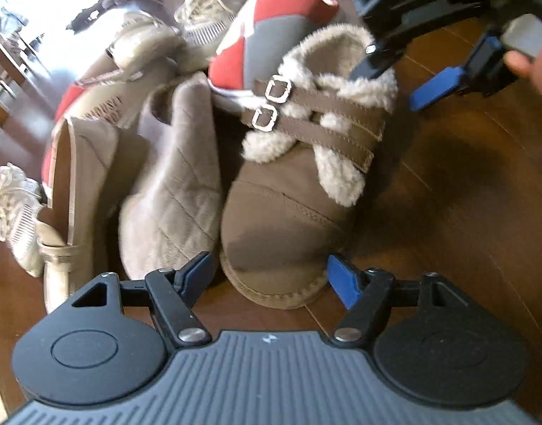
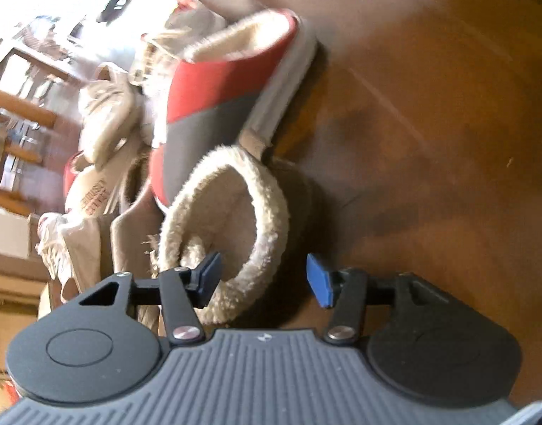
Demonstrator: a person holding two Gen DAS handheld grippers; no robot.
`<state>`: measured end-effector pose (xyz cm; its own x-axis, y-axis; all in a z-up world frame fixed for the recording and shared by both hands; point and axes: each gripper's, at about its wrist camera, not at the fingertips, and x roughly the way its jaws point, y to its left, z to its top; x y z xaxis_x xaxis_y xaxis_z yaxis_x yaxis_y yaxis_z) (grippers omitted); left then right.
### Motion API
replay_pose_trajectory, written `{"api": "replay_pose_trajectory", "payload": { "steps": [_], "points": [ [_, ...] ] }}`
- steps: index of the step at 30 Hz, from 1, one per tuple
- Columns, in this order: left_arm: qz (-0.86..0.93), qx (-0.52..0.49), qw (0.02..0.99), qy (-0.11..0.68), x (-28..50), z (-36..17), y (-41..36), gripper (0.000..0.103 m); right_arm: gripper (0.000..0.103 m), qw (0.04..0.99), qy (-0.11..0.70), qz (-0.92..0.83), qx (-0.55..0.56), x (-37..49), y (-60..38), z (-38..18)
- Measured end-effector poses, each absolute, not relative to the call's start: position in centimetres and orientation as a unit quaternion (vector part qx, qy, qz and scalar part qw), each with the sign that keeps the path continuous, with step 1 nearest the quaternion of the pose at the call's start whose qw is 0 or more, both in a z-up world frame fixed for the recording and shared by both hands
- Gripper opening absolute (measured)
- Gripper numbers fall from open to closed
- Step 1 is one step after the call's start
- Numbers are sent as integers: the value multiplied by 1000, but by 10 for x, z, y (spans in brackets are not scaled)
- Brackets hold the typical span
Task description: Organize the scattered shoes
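Observation:
A brown fleece-lined shoe (image 1: pixel 299 184) with two buckle straps lies in a pile on the wooden floor. My left gripper (image 1: pixel 271 278) is open, its blue fingers either side of the shoe's toe, not pressing it. My right gripper (image 2: pixel 265 278) is open at the shoe's fleece collar (image 2: pixel 235 233), one finger inside the opening and one outside the heel. It also shows in the left wrist view (image 1: pixel 405 85) at the heel. A red and grey slipper (image 1: pixel 271 32) lies behind the brown shoe and shows in the right wrist view (image 2: pixel 207 106).
A grey quilted slipper (image 1: pixel 175 191), a beige flat shoe (image 1: pixel 79 184), white lace-up sneakers (image 1: pixel 207 7) and a second red slipper (image 1: pixel 62 106) crowd the left. Bare wooden floor (image 1: pixel 466 212) lies to the right. Furniture and boxes (image 2: pixel 9 233) stand far left.

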<state>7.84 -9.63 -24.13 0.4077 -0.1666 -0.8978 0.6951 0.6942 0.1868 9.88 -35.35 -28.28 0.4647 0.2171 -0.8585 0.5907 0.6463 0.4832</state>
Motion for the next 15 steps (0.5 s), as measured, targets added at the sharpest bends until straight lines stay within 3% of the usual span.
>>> {"api": "replay_pose_trajectory", "payload": {
  "steps": [1,2,3,12,13,15],
  "points": [
    [-276,278,788,475,79,-243,-97,74,38,752,511,-122,399,103,-352,-290],
    [-279,277,786,477,79,-244,-99,72,16,755,519,-112,385,108,-350,-295],
    [-280,277,786,477,77,-244,-101,73,12,762,524,-99,367,111,-348,-295],
    [-414,229,743,474,29,-225,-152,73,12,810,578,8,102,118,-372,-272],
    [-425,234,741,464,24,-221,-157,73,14,815,575,22,68,115,-379,-269],
    [-433,241,742,452,24,-212,-161,74,31,826,562,6,30,109,-389,-263]
  ]
}}
